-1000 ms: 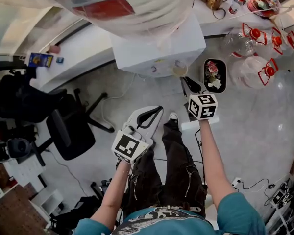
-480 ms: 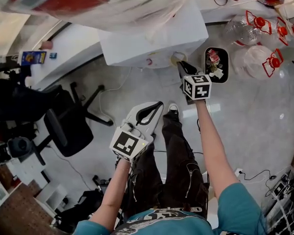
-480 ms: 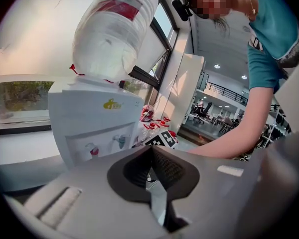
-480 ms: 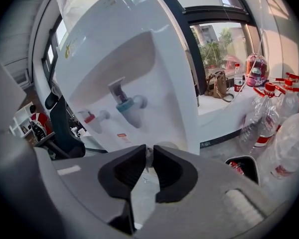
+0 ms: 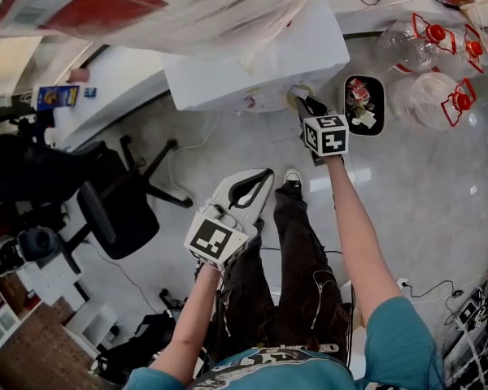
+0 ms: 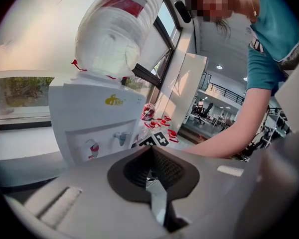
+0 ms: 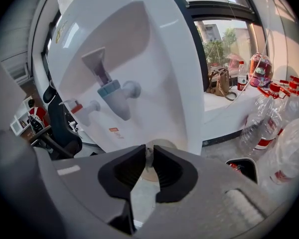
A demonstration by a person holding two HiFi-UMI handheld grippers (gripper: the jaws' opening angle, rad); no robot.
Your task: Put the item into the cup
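- Carrying a big upturned bottle (image 5: 146,6), the water dispenser (image 5: 260,63) is the tallest thing.
- Left gripper (image 5: 260,179) hangs well back from the dispenser, jaws together and empty.
- Right gripper (image 5: 303,106) pinches the rim of the cup (image 5: 296,95) at the dispenser's front.
- The cup sits below the dispenser's taps (image 7: 112,91).

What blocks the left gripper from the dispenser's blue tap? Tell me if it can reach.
Probably yes. Nothing stands between the left gripper, jaws shut and empty, and the blue tap. Only the right gripper, pinching the cup close by that tap, crowds the approach.
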